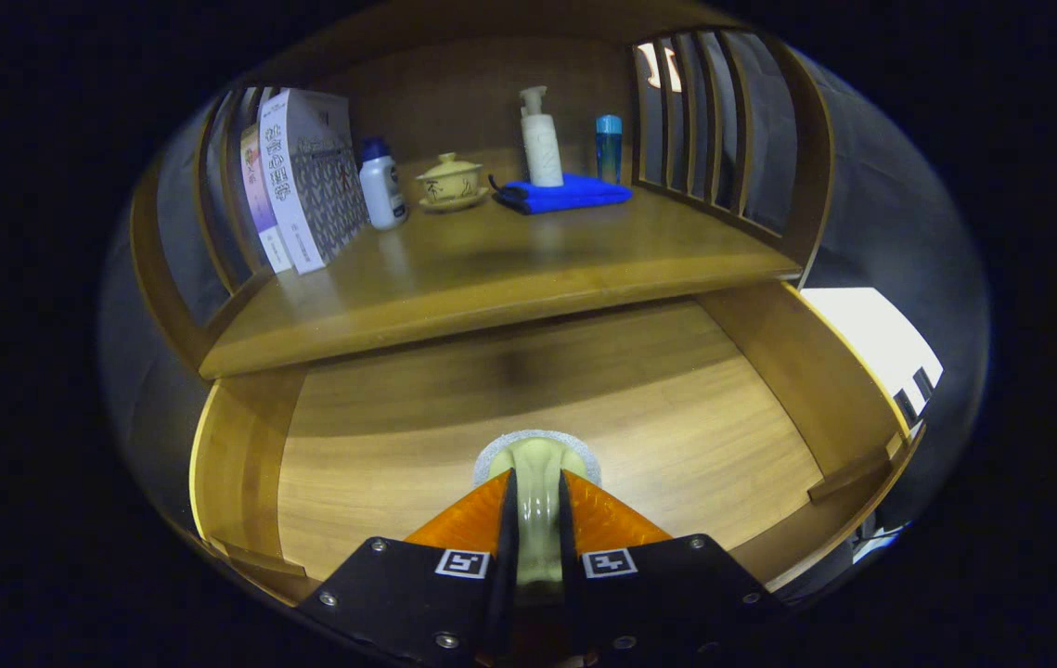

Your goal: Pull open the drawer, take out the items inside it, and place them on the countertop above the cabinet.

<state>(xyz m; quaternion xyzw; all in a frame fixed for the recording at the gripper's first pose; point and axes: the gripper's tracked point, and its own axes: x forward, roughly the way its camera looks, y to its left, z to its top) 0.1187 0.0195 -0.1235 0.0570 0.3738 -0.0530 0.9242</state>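
Gripper view: tool [537, 492] clamped on a pale-green tube [537, 464] above the open drawer [398, 436].

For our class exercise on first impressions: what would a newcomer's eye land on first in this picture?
First, the gripper, its jaws pressed on a pale glossy item over the open wooden drawer. Next, the bright blue cloth on the countertop beyond, with a white pump bottle standing on it. To the cloth's left stand a lidded cup, a small white bottle and leaning books.
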